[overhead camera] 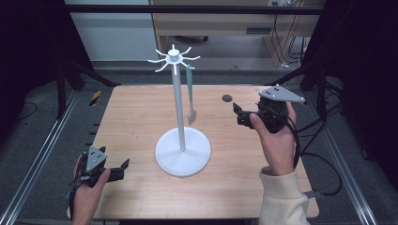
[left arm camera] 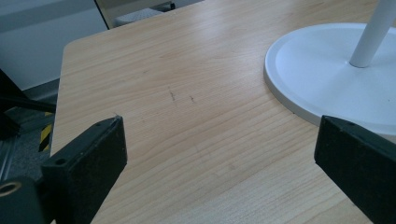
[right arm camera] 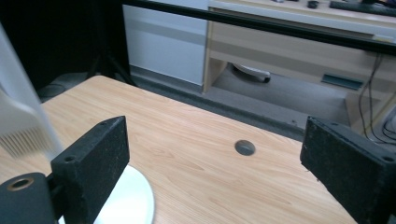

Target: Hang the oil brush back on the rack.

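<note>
A white stand (overhead camera: 177, 101) with a round base (overhead camera: 183, 152) rises from the middle of the wooden table (overhead camera: 136, 112). Curved hooks (overhead camera: 173, 58) spread out from its top. From one hook on the right hangs a green-handled utensil (overhead camera: 190, 91), its pale head near mid-pole. In the right gripper view that head (right arm camera: 25, 137) is a blur at the left edge. My right gripper (overhead camera: 238, 115) is held above the table to the right of the stand, jaws open and empty (right arm camera: 215, 163). My left gripper (overhead camera: 123, 169) rests low at the front left, open and empty (left arm camera: 219, 154), pointing at the base (left arm camera: 317, 70).
A small dark round hole (overhead camera: 227, 98) sits in the table top at the back right, also ahead of the right gripper (right arm camera: 244, 147). Metal frame rails run along both sides of the table. Beyond the far edge stand a desk and cables.
</note>
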`<state>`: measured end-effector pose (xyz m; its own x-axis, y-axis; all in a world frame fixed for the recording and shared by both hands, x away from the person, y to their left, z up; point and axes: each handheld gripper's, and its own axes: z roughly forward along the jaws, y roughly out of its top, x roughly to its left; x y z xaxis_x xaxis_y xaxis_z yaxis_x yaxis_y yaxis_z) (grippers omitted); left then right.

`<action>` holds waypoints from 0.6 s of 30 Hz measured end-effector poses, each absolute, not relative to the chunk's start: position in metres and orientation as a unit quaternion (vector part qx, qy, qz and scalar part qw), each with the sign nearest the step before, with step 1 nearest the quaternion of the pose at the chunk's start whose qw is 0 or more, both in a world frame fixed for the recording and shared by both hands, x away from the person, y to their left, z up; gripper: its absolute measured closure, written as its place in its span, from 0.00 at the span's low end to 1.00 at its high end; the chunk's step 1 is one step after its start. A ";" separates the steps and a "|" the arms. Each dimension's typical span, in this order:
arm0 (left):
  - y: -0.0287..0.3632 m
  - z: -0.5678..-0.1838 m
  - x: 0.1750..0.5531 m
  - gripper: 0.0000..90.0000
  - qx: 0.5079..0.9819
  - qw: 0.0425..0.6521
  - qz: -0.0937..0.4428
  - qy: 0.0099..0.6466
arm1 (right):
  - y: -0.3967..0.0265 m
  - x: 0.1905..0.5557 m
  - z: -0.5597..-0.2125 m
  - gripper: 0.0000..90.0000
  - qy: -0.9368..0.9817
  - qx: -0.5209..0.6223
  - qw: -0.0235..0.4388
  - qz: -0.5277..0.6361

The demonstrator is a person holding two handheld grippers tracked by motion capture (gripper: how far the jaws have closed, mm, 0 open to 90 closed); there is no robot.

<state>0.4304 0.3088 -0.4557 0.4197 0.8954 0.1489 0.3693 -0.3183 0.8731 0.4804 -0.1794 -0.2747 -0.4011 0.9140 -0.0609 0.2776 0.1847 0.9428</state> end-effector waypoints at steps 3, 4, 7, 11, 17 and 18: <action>0.309 -0.455 0.430 0.02 0.742 0.399 0.330 0.426 | -0.188 0.483 -0.278 0.09 0.689 0.441 0.337 0.466; 0.309 -0.456 0.430 0.02 0.742 0.400 0.330 0.426 | -0.191 0.484 -0.279 0.09 0.689 0.443 0.338 0.464; 0.309 -0.456 0.430 0.02 0.742 0.400 0.330 0.425 | -0.196 0.487 -0.285 0.09 0.688 0.449 0.340 0.458; 0.309 -0.456 0.430 0.02 0.742 0.400 0.331 0.425 | -0.201 0.493 -0.294 0.10 0.690 0.456 0.342 0.446; 0.310 -0.456 0.430 0.02 0.741 0.398 0.332 0.427 | -0.210 0.504 -0.316 0.12 0.688 0.470 0.347 0.431; 0.310 -0.456 0.431 0.02 0.741 0.397 0.332 0.428 | -0.211 0.506 -0.320 0.12 0.689 0.472 0.346 0.427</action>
<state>0.4306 0.3101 -0.4560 0.4134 0.8977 0.1523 0.3708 -0.3187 0.8723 0.5062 -0.2109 -0.3205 -0.3158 0.9460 -0.0740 0.3544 0.1899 0.9156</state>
